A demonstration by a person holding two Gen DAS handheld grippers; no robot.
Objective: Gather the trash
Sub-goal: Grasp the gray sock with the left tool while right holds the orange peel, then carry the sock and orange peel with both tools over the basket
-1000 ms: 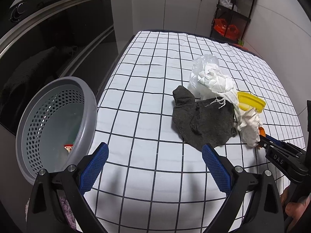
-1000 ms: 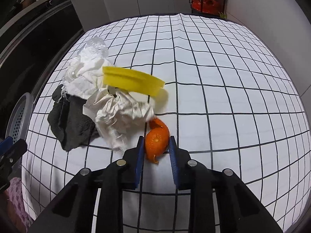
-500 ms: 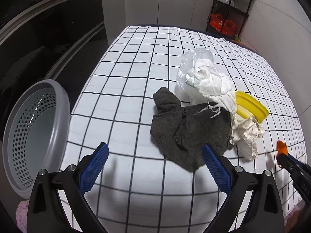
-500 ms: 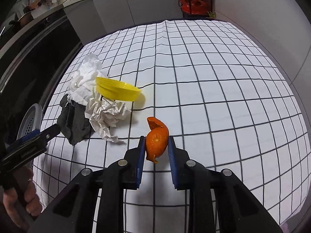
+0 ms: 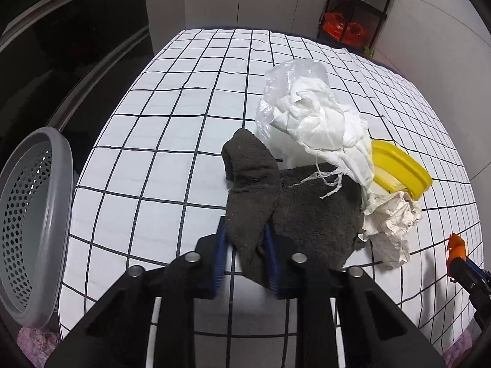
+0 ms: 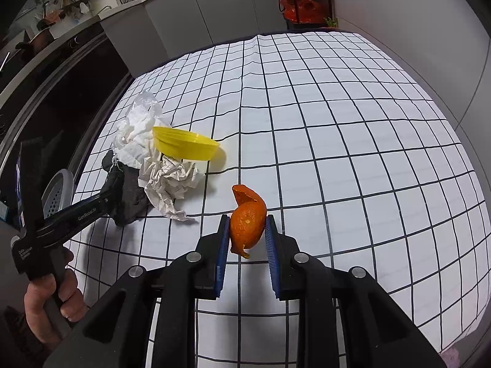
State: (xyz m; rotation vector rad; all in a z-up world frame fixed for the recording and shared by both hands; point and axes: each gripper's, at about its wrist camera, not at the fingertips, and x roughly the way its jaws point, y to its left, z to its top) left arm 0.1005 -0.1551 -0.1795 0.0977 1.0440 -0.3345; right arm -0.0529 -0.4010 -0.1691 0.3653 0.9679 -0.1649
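"GenRobot.AI" on left tongs [image 6: 115,184]

Colours on the checked table

The tablecloth [image 5: 172,141] is white with a black grid; on it lie a charcoal-grey cloth [image 5: 294,211], a white rag [image 5: 319,122], a clear plastic bag [image 5: 291,73], a yellow bowl [image 6: 187,144] and crumpled white paper [image 6: 172,181] (finely black-checked). The peel [image 6: 247,217] is orange between blue pads [image 6: 223,254] on black fingers. The perforated basket [image 5: 36,214] is grey.

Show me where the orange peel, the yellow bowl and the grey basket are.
orange peel [image 6: 247,221], right wrist view, its middle
yellow bowl [image 6: 187,147], right wrist view, outer wall
grey basket [image 5: 63,214], left wrist view, rim
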